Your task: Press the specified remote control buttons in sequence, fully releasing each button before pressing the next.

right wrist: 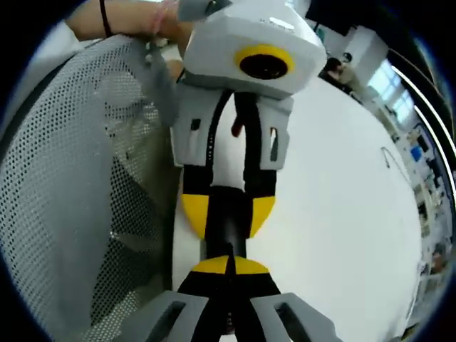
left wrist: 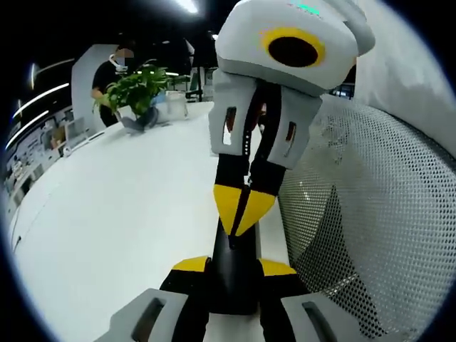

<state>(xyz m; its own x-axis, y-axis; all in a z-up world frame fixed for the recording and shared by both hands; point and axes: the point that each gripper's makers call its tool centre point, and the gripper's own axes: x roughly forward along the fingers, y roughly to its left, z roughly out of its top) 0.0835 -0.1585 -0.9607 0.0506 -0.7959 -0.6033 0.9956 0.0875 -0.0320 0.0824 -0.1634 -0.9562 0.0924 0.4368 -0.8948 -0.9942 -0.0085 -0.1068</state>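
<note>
Found black remote (left wrist: 234, 274) pinched in left tongs (left wrist: 235, 268), long axis along the jaws, pointing toward right tongs (left wrist: 244, 206). Found right tongs pressed together, tips at remote's far end, over white tabletop (left wrist: 128, 206).

The left gripper (left wrist: 234, 274) has its yellow tips spread either side of a dark bar. The right gripper (right wrist: 228, 267) meets it head-on, tips pressed together, touching that bar.

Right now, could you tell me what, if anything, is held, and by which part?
The left gripper holds a black remote by its two sides, between its jaws. The right gripper is shut, holding nothing, tips against the remote.
</note>
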